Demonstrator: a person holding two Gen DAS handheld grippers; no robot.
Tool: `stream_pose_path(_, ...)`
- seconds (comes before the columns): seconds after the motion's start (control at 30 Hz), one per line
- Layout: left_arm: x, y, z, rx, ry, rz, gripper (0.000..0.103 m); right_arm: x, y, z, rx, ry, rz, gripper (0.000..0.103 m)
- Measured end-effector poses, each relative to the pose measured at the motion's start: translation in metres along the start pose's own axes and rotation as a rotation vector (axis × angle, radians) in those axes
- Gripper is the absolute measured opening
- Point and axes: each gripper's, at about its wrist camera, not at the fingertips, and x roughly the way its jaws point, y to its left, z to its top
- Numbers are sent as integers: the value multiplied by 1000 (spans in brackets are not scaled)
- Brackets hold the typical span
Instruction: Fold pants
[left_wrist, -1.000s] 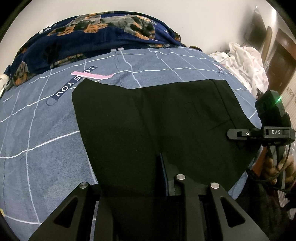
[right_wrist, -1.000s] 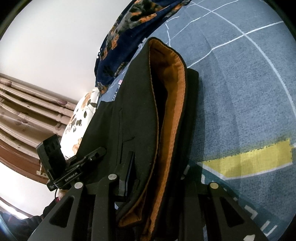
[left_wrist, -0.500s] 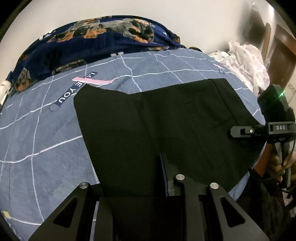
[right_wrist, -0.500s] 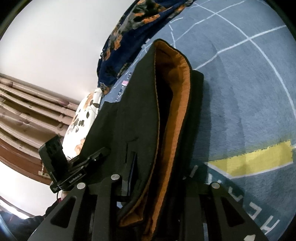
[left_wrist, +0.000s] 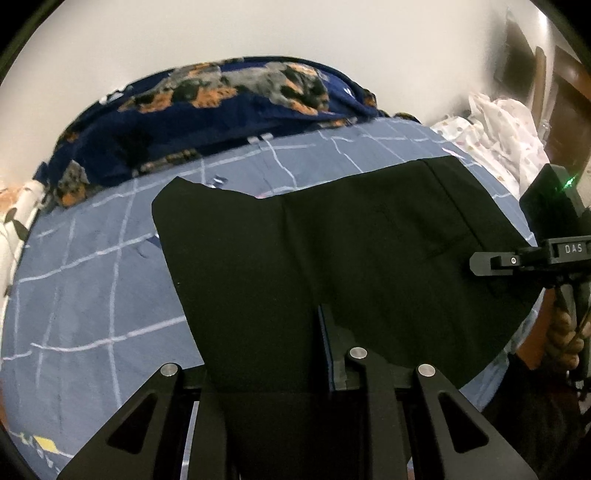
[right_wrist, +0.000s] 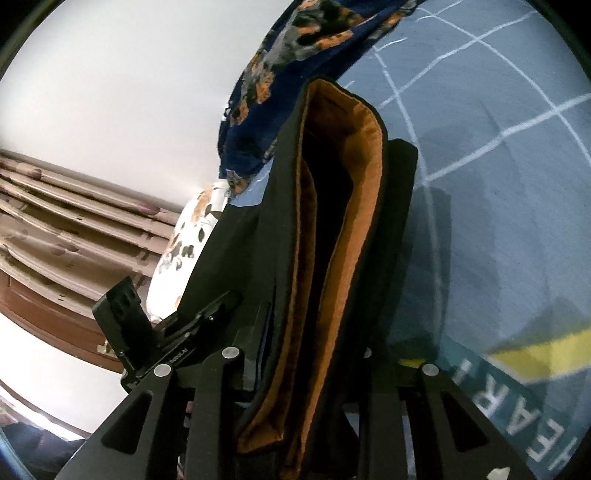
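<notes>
Both hands have come up a little since the earlier pictures, and the near edge of the black pants (left_wrist: 332, 258) has lifted off the bed with them. The far corner of the pants now covers the pink strip and the words that showed beside it before.

The left tongs (left_wrist: 273, 373) are nearly closed, pinching the near edge of the pants. The right tongs (right_wrist: 314, 387) are nearly closed too, gripping the waistband end, where the orange lining (right_wrist: 354, 229) shows inside the black cloth. In the left view a hand (left_wrist: 563, 339) holds the right tongs at the right side of the pants.

The pants spread flat over the middle of the bed (left_wrist: 74, 295), with the far edge lying short of the dark blue dog-print blanket (left_wrist: 207, 122) at the bed's far end. There is bare sheet on the left side of the pants and a strip of it beyond the far edge. The sheet is blue with thin white lines.

A white spotted cloth (left_wrist: 502, 133) is heaped at the far right corner. Behind the bed is a plain white wall (left_wrist: 258, 33).
</notes>
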Motion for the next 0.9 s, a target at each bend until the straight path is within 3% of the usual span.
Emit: stream_pose_path(0.9,17,116,57,-146,-89,119,21,79,36,69,-80,52,45,24)
